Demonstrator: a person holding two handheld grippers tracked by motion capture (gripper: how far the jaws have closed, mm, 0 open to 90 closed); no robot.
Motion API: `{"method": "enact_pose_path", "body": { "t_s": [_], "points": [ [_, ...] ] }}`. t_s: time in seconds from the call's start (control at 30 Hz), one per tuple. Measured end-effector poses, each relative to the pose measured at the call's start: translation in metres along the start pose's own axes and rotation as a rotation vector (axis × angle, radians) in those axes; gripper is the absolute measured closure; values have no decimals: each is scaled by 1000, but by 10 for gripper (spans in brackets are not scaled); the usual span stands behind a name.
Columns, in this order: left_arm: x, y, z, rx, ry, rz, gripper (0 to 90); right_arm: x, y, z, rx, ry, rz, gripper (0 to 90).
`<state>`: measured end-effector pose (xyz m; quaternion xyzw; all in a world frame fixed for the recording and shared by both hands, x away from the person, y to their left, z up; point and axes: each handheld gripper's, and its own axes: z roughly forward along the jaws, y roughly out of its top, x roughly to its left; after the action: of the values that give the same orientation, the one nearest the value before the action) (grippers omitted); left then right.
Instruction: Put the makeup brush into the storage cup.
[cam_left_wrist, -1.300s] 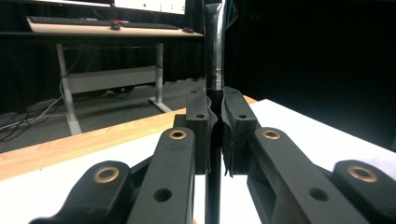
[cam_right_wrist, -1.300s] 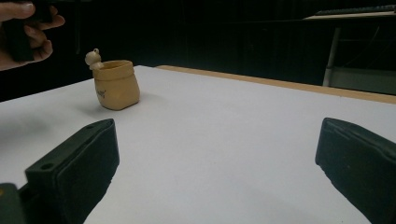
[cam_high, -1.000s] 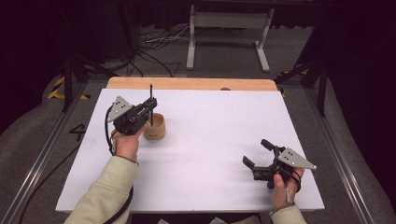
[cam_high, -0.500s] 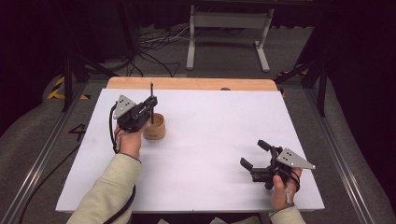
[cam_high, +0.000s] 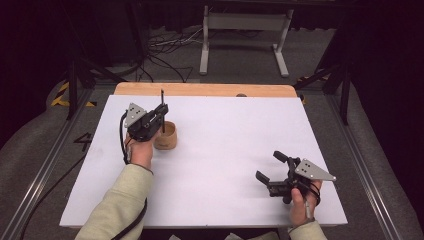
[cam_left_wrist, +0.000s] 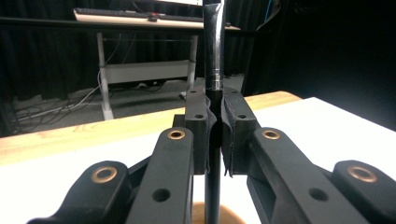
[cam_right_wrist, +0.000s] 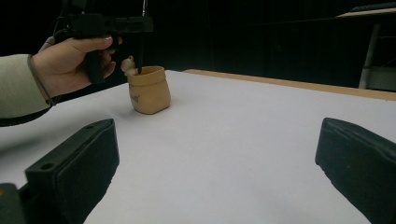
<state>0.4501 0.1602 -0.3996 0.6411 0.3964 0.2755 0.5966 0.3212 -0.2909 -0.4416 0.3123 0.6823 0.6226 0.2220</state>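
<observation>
Pen (cam_left_wrist: 214, 60) stands upright, clamped between the jaws of your left hand-held gripper (cam_high: 159, 114), its lower end dipping into the small tan pot (cam_high: 165, 136) just beside your left hand (cam_high: 140, 150). Nearest you on the white desk (cam_high: 225, 125), your right hand-held gripper (cam_high: 271, 166) rests low with its jaws wide apart, well apart from the pot, which sits farther off to the left.

A white surface (cam_high: 225, 150) with a bare wooden strip (cam_high: 205, 89) along its far edge sits over grey floor (cam_high: 45, 135). Beyond it stands a white metal frame (cam_high: 243, 30), with loose cables (cam_high: 165, 47) on the floor to its left. Yellow-and-black marks (cam_high: 62, 95), perhaps tape, lie at far left.
</observation>
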Motion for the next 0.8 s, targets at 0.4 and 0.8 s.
{"method": "enact_pose_path", "body": {
  "t_s": [0.4,0.8],
  "points": [
    [4,-10,2,14,7,-28,827,1,-1,2,11,17,2,2],
    [5,-17,3,46,16,-24,827,2,-1,3,17,32,-1,2]
  ]
}}
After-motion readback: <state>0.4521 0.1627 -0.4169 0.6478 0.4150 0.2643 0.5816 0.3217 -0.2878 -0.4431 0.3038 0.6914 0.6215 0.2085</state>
